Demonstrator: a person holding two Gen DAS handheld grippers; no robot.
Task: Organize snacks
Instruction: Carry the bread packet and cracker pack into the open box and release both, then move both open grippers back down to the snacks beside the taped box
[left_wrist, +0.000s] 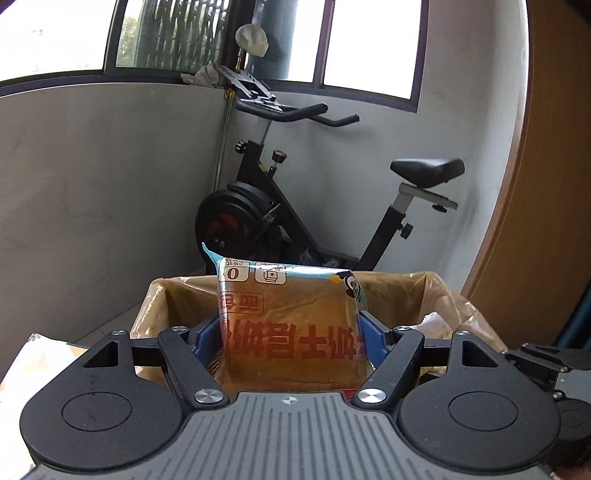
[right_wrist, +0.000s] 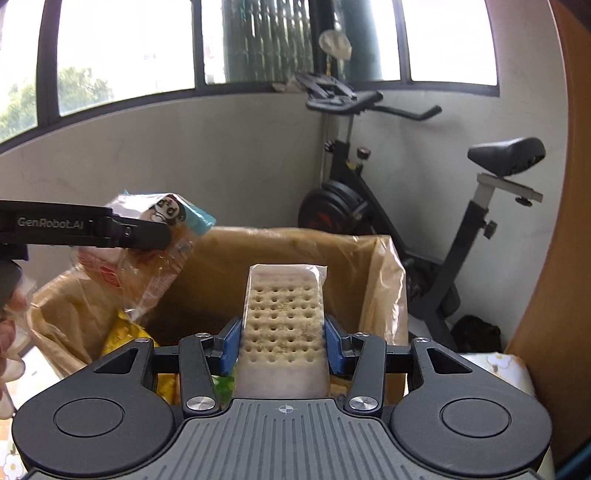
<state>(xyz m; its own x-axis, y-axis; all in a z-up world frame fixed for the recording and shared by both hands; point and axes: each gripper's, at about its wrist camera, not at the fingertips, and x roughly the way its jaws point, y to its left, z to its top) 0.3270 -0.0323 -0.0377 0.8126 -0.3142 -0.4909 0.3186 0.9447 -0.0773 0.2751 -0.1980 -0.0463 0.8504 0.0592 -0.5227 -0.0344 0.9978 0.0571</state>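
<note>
Blue pads of the left gripper (left_wrist: 290, 338) press on both sides of a clear-wrapped bread packet (left_wrist: 291, 325), printed with red characters that read upside down and sealed with a light-blue strip along its far edge. In the left wrist view the packet fills the centre and stands above a cardboard box (left_wrist: 450, 306) lined with a yellowish plastic bag, whose rim runs from 9 o'clock to 3 o'clock behind the jaws. The right gripper (right_wrist: 282, 341) is clamped on a narrow clear pack of biscuits (right_wrist: 284, 314), pale and dotted with rows of holes, which points toward 12 o'clock over the same box (right_wrist: 295, 258). In the right wrist view the left gripper (right_wrist: 110, 230) comes in from 9 o'clock, carrying the bread packet (right_wrist: 147, 266) above the box's near-left corner, just beside the biscuits but apart from them. A yellow snack bag (right_wrist: 122, 336) lies inside the box at about 8 o'clock, partly hidden by the right gripper's body. Part of a hand (right_wrist: 7, 332) shows at the left edge. Behind the box, at 1 o'clock, a black exercise bike (right_wrist: 424, 221) stands against a grey wall below dark-framed windows (right_wrist: 125, 48). A flowered cloth (right_wrist: 506, 365) shows at 4 o'clock.
</note>
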